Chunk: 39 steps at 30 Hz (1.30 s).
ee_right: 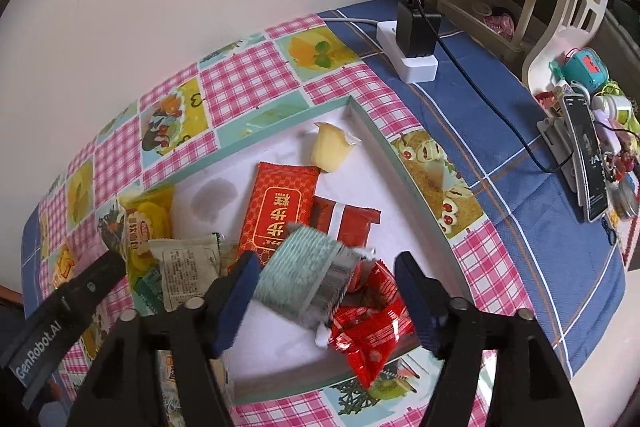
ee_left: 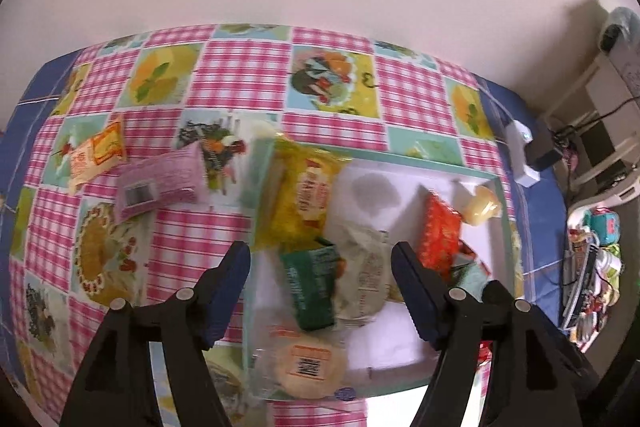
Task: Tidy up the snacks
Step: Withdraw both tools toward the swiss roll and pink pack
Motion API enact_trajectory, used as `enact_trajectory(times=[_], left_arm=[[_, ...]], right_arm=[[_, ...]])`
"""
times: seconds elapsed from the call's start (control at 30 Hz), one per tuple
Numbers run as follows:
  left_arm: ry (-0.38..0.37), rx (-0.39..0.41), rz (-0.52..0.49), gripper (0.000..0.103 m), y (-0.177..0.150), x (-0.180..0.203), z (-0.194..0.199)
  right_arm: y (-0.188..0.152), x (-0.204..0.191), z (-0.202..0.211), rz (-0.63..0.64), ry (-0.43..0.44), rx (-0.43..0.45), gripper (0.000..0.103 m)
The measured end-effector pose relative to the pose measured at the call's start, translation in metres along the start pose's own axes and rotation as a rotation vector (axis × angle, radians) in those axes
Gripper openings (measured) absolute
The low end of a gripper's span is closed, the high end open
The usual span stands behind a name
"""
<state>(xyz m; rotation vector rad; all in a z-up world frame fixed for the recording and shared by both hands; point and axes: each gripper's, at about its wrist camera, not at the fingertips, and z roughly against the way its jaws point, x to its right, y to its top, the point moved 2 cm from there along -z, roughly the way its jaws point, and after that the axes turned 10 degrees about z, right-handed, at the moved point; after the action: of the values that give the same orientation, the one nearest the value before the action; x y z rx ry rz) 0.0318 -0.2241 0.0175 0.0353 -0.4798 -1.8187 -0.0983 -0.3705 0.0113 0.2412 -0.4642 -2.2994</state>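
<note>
Hovering with jaws spread and empty over the tray (ee_right: 372, 135), where most snacks are gathered to keep them together, the left gripper (ee_left: 320, 287) and right gripper (ee_right: 326, 291) leave the pink packet (ee_left: 160, 183) and orange packet (ee_left: 98, 157) out on the bench (ee_left: 240, 75).

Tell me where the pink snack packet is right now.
The pink snack packet lies on the checked tablecloth in the left wrist view, outside the tray to its left, just right of the orange-yellow packet.
</note>
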Motion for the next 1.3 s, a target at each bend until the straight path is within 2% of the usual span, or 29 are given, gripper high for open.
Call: enact_trajectory(times=[0.07,0.13,0.27,0.47,0.67,0.9,1.3], left_arm=[[0.027,0.006,0.010,0.076,0.001,-0.008,0.000],[0.049,0.011,0.023,0.083,0.003,-0.017,-0.001],[0.096,0.030,0.058,0.084,0.006,-0.036,0.000],[0.151,0.045,0.094,0.084,0.007,-0.070,0.004],[0.178,0.055,0.174,0.084,0.011,-0.110,0.012],[0.253,0.072,0.211,0.084,0.016,-0.151,0.020],[0.276,0.085,0.333,0.084,0.016,-0.214,0.038]], right_arm=[[-0.001,-0.006,0.002,0.016,-0.006,0.002,0.086],[-0.001,-0.012,0.004,0.036,-0.005,0.006,0.089],[-0.004,-0.029,0.009,0.074,0.003,0.022,0.102],[-0.009,-0.049,0.015,0.118,0.018,0.031,0.103],[-0.012,-0.067,0.021,0.147,0.035,0.040,0.103],[-0.014,-0.095,0.027,0.211,0.037,0.056,0.103],[-0.031,-0.165,0.034,0.341,0.104,0.073,0.103]])
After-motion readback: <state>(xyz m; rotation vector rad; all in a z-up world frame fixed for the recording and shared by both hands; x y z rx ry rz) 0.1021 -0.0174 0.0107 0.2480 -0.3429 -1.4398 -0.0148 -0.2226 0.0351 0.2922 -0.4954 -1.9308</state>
